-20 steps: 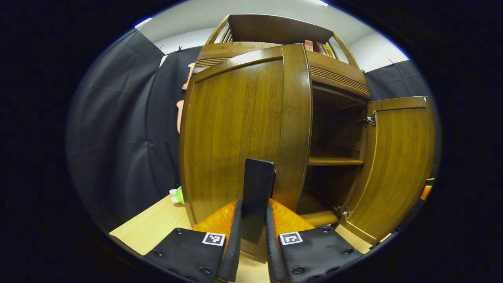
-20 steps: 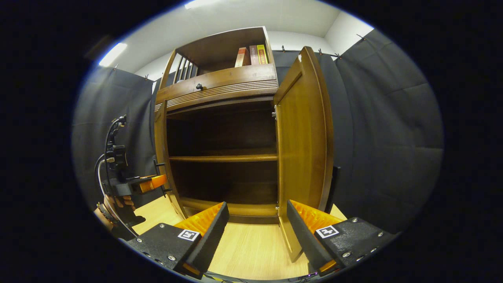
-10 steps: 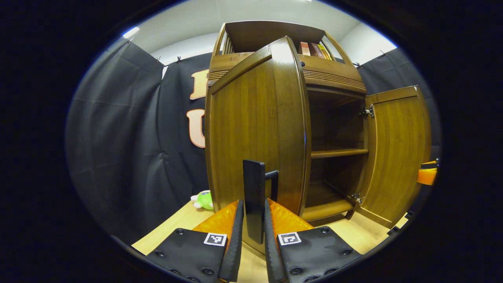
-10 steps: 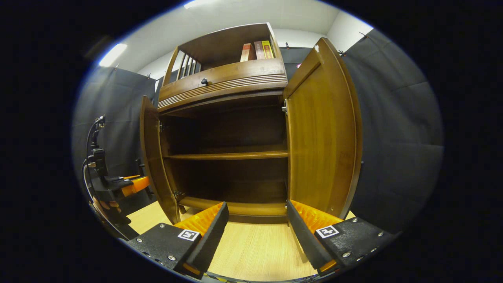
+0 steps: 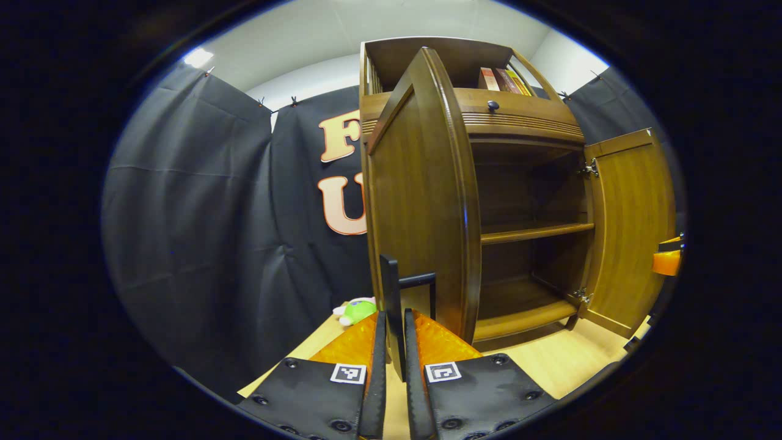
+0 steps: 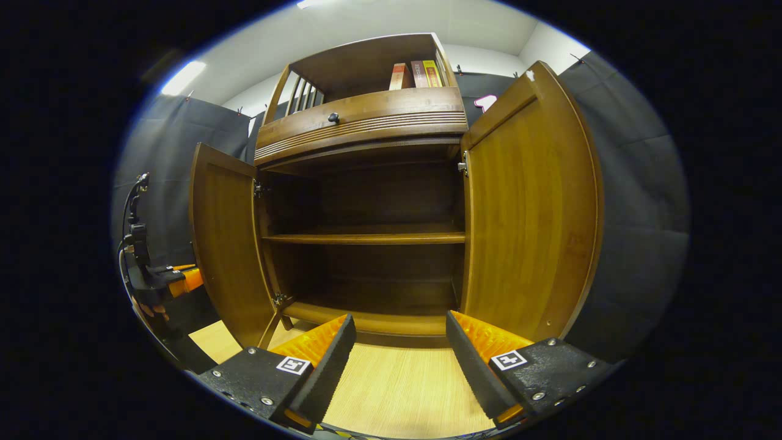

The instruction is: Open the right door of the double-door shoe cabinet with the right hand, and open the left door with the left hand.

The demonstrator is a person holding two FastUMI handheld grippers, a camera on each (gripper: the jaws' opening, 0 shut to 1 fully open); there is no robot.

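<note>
The shoe cabinet (image 6: 366,201) is seen standing on a light wooden floor (image 6: 397,391) with both doors swung out and its dark interior and middle shelf (image 6: 366,238) exposed. In the right gripper view, the right door (image 6: 531,208) is seen open wide just beyond the right finger, and the left door (image 6: 223,244) is angled outward on the far side. The right gripper (image 6: 400,351) is held with its fingers spread wide apart, nothing between them, well short of the cabinet's bottom edge. In the left gripper view, the left door (image 5: 421,195) is seen nearly edge-on, directly ahead of the left gripper (image 5: 391,342). Its upright black handle (image 5: 391,305) is clamped between the two fingers, which are drawn close together on either side of it. A drawer with a small dark knob (image 6: 333,117) is seen above the doors, and books (image 6: 418,73) are stood on the top shelf. A small green toy (image 5: 355,310) is seen lying on the floor beside the cabinet
</note>
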